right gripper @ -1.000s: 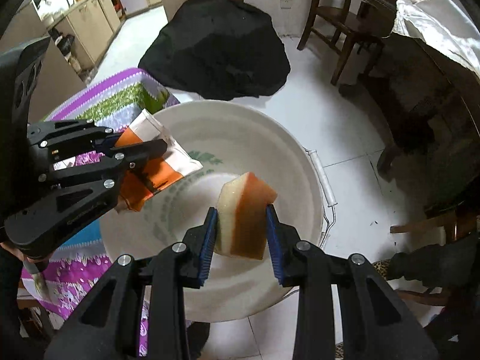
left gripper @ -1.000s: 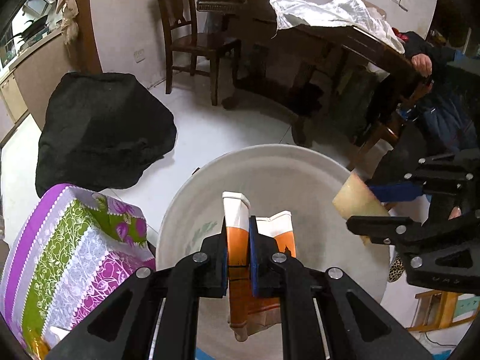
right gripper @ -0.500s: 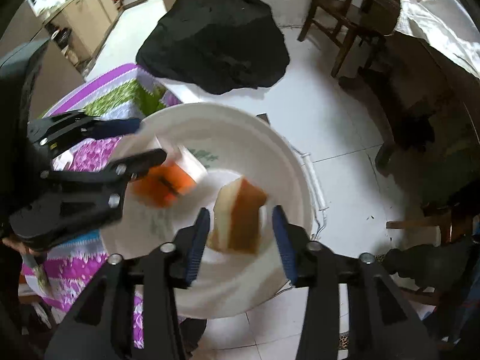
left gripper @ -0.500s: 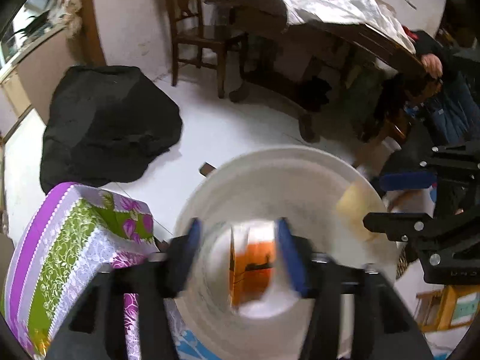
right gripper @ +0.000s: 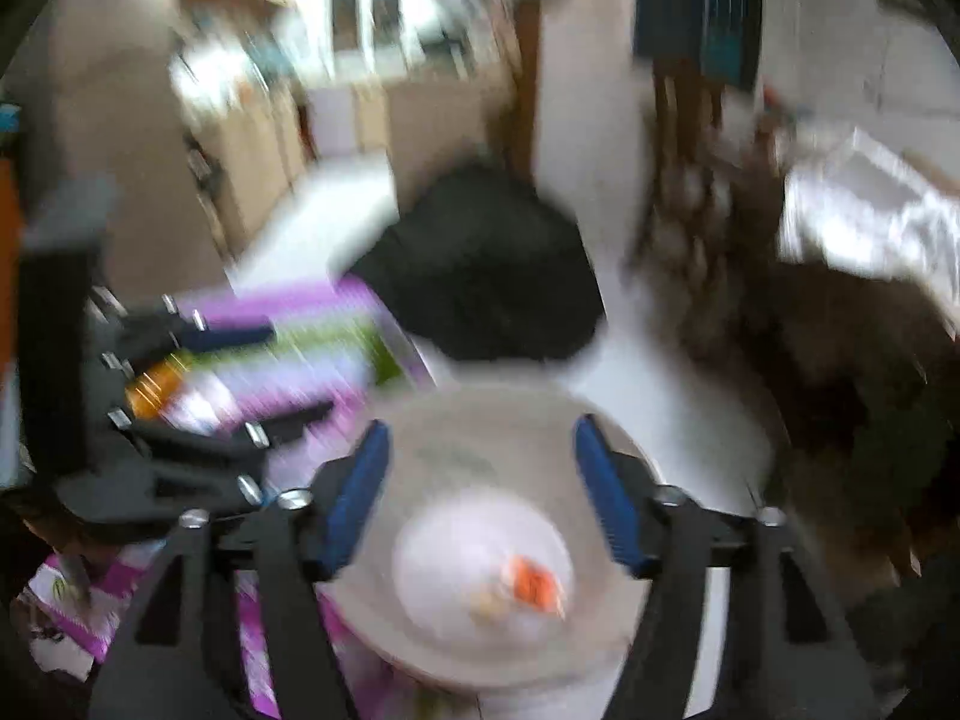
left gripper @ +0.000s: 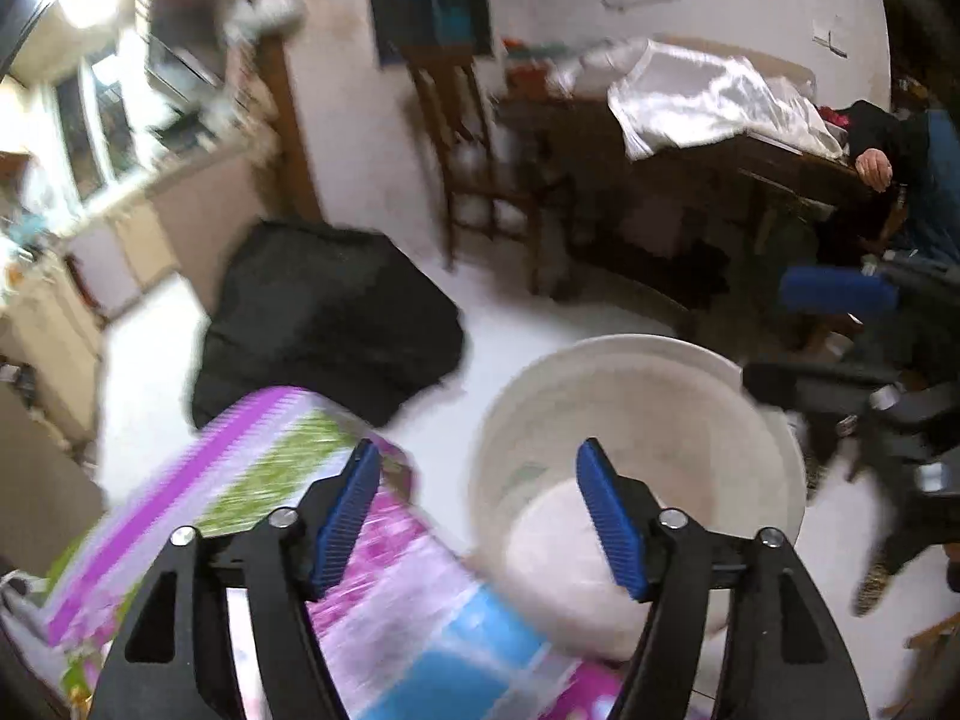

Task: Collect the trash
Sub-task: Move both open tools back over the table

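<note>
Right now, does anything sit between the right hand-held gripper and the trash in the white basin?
Nothing visible does. The right hand-held gripper, jaws just opened and empty, looks straight down at the orange trash lying in the white basin, though the frame is blurred.

Motion blur smears the orange scraps (right gripper: 531, 585) in the white basin (right gripper: 420, 420) past telling, and the patterned surface (left gripper: 240, 480) runs off-frame.

A basin (left gripper: 636, 396) sits at lower centre on the floor (left gripper: 516, 324), scraps (right gripper: 528, 585) lying in its bottom. A cloth-covered table (left gripper: 252, 480) adjoins it at lower left. Behind, a dark bundle (left gripper: 324, 318); at upper right, a chair (left gripper: 474, 180) and a dining table (left gripper: 750, 162).
</note>
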Available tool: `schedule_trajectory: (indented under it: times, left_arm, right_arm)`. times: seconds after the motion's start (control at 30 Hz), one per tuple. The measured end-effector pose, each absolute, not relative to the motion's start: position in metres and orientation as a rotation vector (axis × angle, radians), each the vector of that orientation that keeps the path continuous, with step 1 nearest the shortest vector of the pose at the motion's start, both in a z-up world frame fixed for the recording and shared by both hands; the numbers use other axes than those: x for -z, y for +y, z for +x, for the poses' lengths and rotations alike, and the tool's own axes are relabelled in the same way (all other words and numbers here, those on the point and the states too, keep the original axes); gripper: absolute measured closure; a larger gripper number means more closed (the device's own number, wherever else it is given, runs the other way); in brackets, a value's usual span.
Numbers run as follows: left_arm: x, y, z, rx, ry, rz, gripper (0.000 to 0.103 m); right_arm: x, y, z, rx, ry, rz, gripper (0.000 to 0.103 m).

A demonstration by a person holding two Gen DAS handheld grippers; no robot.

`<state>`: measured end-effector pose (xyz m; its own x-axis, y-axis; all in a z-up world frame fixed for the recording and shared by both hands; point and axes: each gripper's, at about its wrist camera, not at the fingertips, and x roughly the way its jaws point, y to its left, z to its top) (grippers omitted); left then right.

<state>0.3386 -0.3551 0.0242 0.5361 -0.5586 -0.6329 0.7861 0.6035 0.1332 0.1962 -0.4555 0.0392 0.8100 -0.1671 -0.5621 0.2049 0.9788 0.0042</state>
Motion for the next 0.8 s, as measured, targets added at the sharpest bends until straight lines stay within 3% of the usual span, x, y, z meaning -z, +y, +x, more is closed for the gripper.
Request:
schedule_trajectory:
  times: [0.17,0.33,0.6,0.8]
  left_arm:
    - [-0.038,-0.258,0.289,0.684,0.447,0.426,0.024]
    - [-0.031,-0.147,0.251,0.439,0.455,0.371,0.019]
    - [-0.005,0.006,0.204,0.059,0.523,0.204,0.019]
    - [0.017,0.11,0.167,-0.021,0.594,0.13,0.019]
  right_arm:
    - [-0.038,-0.408,0.161,0.06,0.277,0.118,0.012]
    - [-0.033,-0.398,0.161,-0.076,0.191,0.308,0.008]
    - [-0.008,-0.379,0.154,-0.198,0.257,0.487,0.005]
    - [0.028,-0.32,0.141,-0.181,0.465,0.365,0.005]
